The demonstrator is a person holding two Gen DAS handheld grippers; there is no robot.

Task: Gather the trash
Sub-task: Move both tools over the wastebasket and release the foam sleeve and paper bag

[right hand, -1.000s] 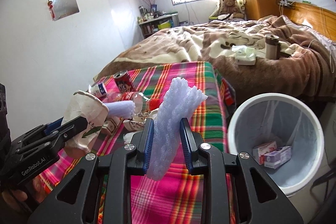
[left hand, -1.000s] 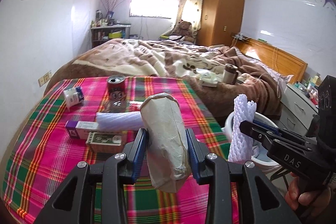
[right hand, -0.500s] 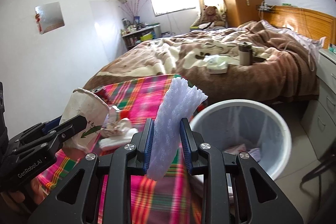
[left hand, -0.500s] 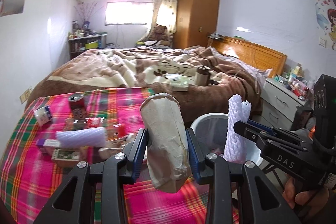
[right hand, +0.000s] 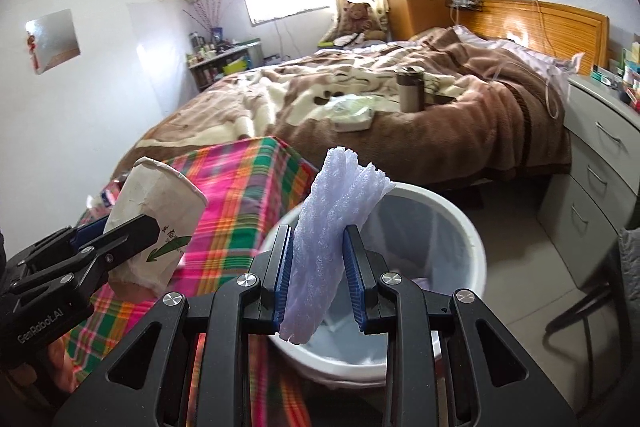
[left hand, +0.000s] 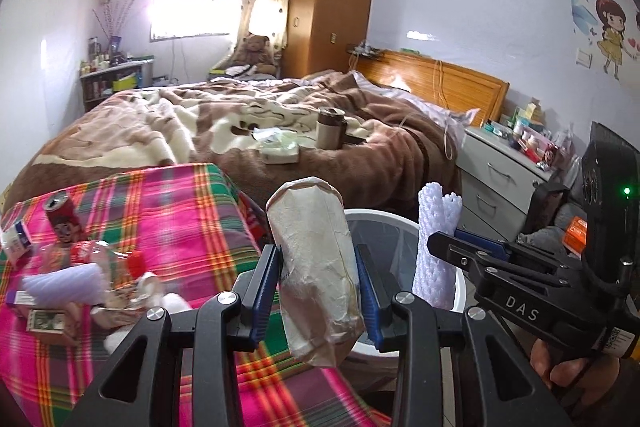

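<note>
The left gripper (left hand: 318,285) is clamping a crumpled paper cup (left hand: 316,267) between its blue pads, the cup sticking up past the fingertips with its open rim tilted away. The right gripper (right hand: 318,267) is pinching a strip of white foam netting (right hand: 328,239), which is rising above the pads and hanging a little below them. Just beyond both grippers a white trash bin (right hand: 460,227) with a clear liner is sitting on the floor; in the right wrist view the netting is hanging over the bin's near rim, and in the left wrist view the cup is overlapping that rim's left side. Beside the bin a table under a plaid cloth (left hand: 180,219) is carrying more litter: a red soda can (left hand: 60,217), a small white carton (left hand: 14,239), a flattened plastic bottle (left hand: 94,253), another roll of foam (left hand: 64,285) and a small box (left hand: 48,321). Farther off, a bed with a brown blanket (left hand: 280,131) is holding a tissue pack (left hand: 278,149) and a brown flask (left hand: 330,127). A grey dresser (left hand: 504,179) is standing to the right, a wooden wardrobe (left hand: 330,7) at the back.
</note>
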